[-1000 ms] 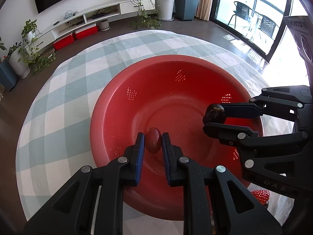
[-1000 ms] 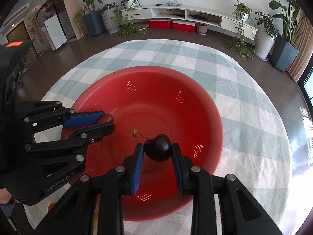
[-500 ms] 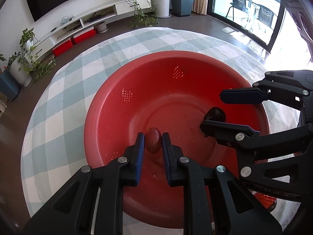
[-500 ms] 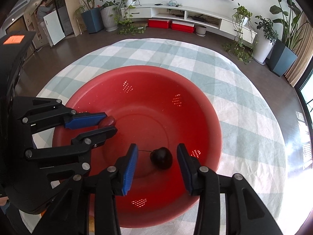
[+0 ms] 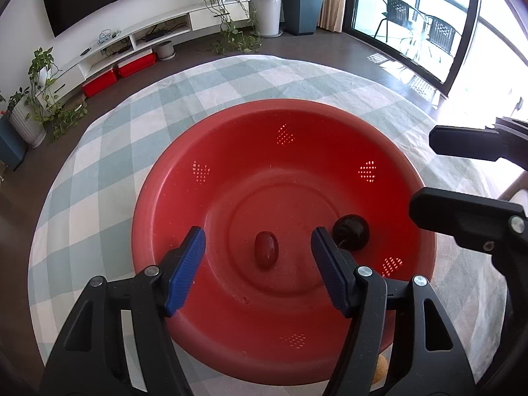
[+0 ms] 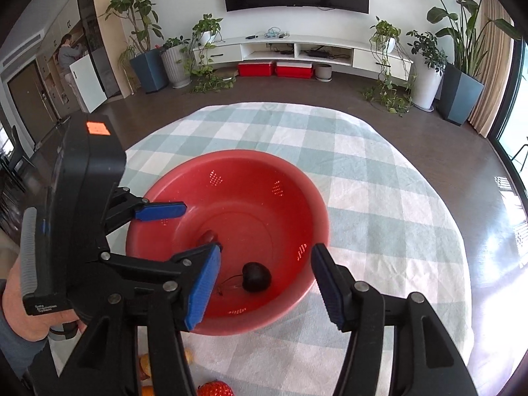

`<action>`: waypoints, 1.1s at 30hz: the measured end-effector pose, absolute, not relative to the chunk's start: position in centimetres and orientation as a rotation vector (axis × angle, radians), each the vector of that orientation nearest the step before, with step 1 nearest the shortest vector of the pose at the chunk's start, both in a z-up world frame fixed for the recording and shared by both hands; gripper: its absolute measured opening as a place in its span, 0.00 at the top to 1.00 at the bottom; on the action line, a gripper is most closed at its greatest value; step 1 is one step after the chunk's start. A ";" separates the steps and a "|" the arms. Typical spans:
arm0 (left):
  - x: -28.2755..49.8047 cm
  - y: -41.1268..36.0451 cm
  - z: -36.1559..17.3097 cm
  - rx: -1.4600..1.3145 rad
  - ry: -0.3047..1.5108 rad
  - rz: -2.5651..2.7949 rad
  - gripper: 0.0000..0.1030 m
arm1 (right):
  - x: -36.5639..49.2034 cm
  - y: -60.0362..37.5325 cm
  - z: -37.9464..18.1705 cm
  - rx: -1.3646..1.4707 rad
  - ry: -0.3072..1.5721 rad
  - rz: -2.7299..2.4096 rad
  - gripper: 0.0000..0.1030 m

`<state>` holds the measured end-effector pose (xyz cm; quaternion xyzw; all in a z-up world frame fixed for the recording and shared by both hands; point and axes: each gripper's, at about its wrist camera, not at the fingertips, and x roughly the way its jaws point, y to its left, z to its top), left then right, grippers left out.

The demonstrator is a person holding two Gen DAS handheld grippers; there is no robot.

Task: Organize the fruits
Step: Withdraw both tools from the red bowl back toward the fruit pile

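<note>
- Tablecloth [image 5: 109, 151]: round, soft fabric checked in pale green and white, lightly creased, lying under everything else
- Red basin [image 5: 330, 125]: round, smooth plastic, shallow sloping wall with small clusters of drain holes glowing through; concentric rings moulded in the floor; sitting on the cloth near the front edge
- Left gripper [image 5: 257, 264]: black hard-plastic frame with ribbed blue pads; jaws opening and standing wide above the basin floor, the red fruit lying between them but touched by neither pad; the right wrist view is showing its boxy body with an orange sticker and a hand [image 6: 19, 310] gripping the handle
- Right gripper [image 6: 264, 280]: same build; jaws opening and standing wide, nothing pressed between the pads, the cherry lying below and between them in its own view; the left wrist view is catching only its two dark fingers at the right edge
- Dark cherry [image 5: 350, 232]: glossy, near-black, roundish, resting on the basin floor toward the right wall; the right wrist view is showing its thin stem curling away to the left
- Red fruit [image 5: 266, 249]: small, smooth, oval, lying on the basin floor near the centre, long axis pointing away from the left camera; in the right wrist view mostly hidden behind a left finger
- Strawberry [image 6: 214, 389]: seeded red surface, lying on the cloth outside the basin, showing in the right wrist view only
</note>
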<state>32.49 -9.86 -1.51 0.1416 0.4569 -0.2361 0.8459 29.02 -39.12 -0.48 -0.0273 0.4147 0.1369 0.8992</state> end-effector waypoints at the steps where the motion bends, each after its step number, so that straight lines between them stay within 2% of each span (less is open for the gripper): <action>1: 32.4 -9.9 -1.3 0.299 0.963 -0.495 0.37 | 28.5 -39.5 -0.1 -0.041 0.845 0.278 0.34; 5: 31.3 -9.0 0.7 0.265 0.918 -0.497 0.34 | 25.8 -41.2 1.7 0.031 0.764 0.259 0.18; 8: 29.2 -7.3 2.9 0.223 0.857 -0.506 0.21 | 22.9 -42.3 2.8 0.054 0.691 0.247 0.01; 9: 28.3 -6.6 3.5 0.208 0.842 -0.507 0.10 | 21.7 -42.5 3.0 0.054 0.662 0.253 0.00; 10: 27.2 -5.7 4.1 0.182 0.822 -0.512 0.00 | 20.5 -42.7 3.1 0.054 0.641 0.267 0.00; 16: 18.1 -1.3 5.7 0.148 0.675 -0.471 0.00 | 14.9 -44.7 1.9 0.143 0.621 0.250 0.00; 18: 15.2 -0.4 5.3 0.157 0.709 -0.438 0.00 | 13.9 -45.8 0.6 0.239 0.669 0.246 0.01; 21: 10.7 1.5 4.3 0.053 0.726 -0.481 0.00 | 12.2 -46.5 -2.1 0.352 0.746 0.263 0.09; 25: 6.2 0.6 2.0 0.107 0.774 -0.487 0.00 | 9.6 -45.8 -5.1 0.384 0.818 0.242 0.17; 33: 3.2 -2.1 -1.8 0.127 0.858 -0.580 0.00 | 6.8 -43.4 -6.5 0.313 0.826 0.255 0.17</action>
